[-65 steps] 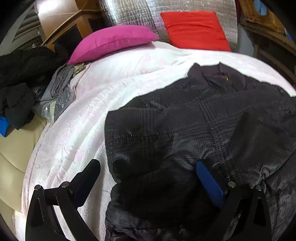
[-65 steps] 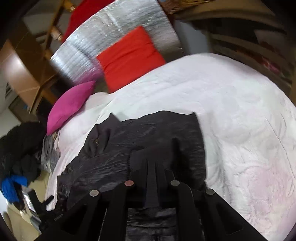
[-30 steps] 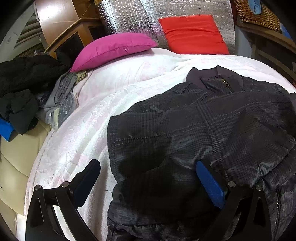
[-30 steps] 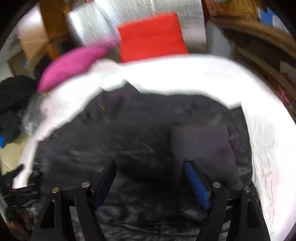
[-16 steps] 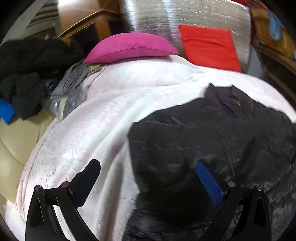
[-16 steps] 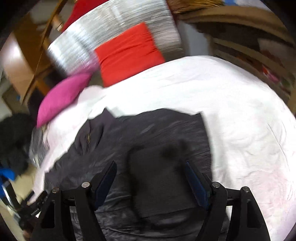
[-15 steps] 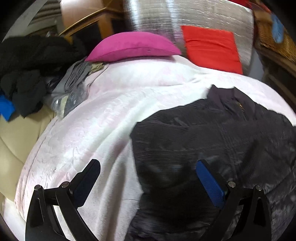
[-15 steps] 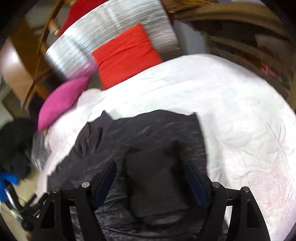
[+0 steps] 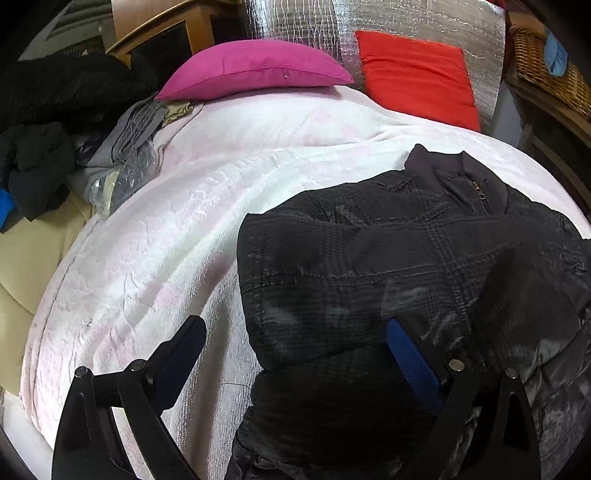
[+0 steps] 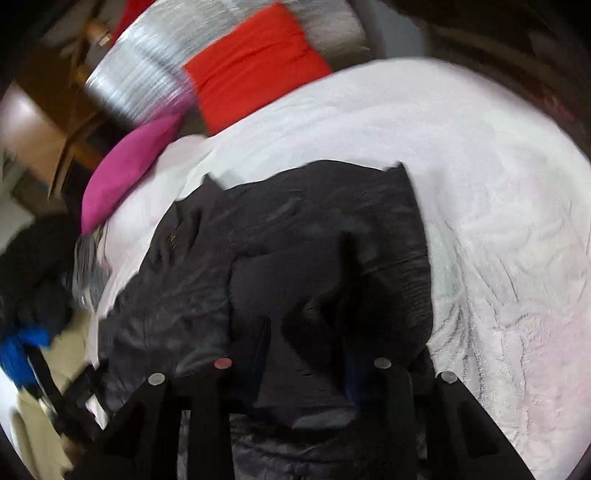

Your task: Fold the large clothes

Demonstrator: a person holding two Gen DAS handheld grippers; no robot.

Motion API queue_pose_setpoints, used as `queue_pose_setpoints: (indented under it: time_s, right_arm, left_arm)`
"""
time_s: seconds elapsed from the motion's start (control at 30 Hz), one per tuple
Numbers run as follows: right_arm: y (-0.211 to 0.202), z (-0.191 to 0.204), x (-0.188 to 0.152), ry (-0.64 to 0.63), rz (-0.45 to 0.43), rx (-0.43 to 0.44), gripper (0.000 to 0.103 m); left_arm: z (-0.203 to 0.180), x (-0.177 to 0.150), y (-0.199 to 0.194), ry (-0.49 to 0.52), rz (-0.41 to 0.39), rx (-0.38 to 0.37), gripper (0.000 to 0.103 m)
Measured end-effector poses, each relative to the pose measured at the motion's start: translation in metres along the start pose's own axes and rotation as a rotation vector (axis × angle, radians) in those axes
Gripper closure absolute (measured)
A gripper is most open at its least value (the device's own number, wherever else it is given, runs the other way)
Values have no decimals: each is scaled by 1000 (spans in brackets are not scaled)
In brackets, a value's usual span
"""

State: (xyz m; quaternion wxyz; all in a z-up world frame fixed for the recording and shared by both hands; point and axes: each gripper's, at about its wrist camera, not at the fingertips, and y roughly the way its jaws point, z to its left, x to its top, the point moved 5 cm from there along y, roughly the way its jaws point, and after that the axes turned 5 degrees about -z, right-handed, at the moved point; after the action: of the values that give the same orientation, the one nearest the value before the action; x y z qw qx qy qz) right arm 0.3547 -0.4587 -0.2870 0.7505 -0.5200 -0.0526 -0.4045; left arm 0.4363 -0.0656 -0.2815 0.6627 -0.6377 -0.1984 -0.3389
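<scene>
Dark jacket (image 9: 388,266) lying on white bedspread (image 9: 155,266), collar toward the pillow end. Left gripper (image 9: 295,354) spread wide over jacket's near edge, gripping nothing. Right gripper (image 10: 306,343) closing, jacket fabric between the jaws; pad contact unclear through blur.

A magenta pillow (image 9: 255,72) and red cushion (image 9: 417,74) lie at the white bedspread's (image 9: 184,221) far end, against silver foil (image 9: 369,18).
</scene>
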Motion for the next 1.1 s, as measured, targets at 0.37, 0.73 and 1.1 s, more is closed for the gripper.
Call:
queue_pose_setpoints:
  time_s: [0.37,0.73,1.1]
  right_arm:
    - [-27,18,-2,-146,-137,-125,90]
    - [-17,-20,1,-42,-62,-212,88]
    - [-72,8,24,-35,-398,-146,6]
  left_arm:
    - [0,3,-4,31,-23,35,5]
    - [-10,-2,3,94,2,68,5]
    - [-9,1,-7,88,-37,55,5]
